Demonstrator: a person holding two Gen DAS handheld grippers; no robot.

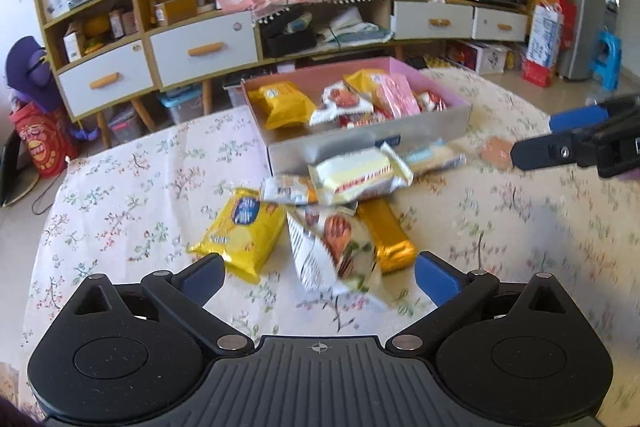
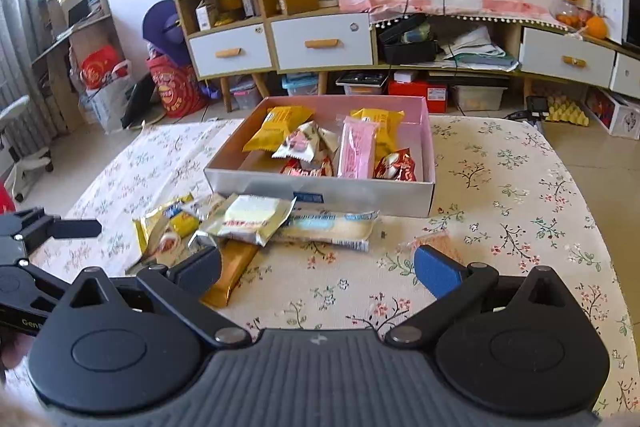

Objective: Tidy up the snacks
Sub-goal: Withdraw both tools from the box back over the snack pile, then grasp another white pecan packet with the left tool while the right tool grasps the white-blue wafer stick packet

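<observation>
An open box with a pink lining [image 1: 360, 143] [image 2: 360, 195] stands on the flowered tablecloth and holds several snack packets. In front of it lies a loose pile: a yellow packet [image 1: 240, 231], a white and yellow packet [image 1: 360, 175] [image 2: 256, 215], a gold bar [image 1: 392, 239] [image 2: 228, 275] and a long pale packet [image 2: 328, 227]. My left gripper [image 1: 320, 267] is open, and a white packet with a nut picture [image 1: 332, 251] lies between its wide fingers, untouched by the pads. My right gripper [image 2: 318, 259] [image 1: 536, 139] is open over bare cloth, right of the pile. A small orange packet [image 2: 432, 239] lies by its right finger.
A low sideboard with white drawers [image 2: 320, 45] stands behind the table, with boxes and bags on the floor under and beside it. The table's far edge [image 2: 180, 125] runs just behind the box. Bare cloth [image 2: 520, 187] stretches to the right of the box.
</observation>
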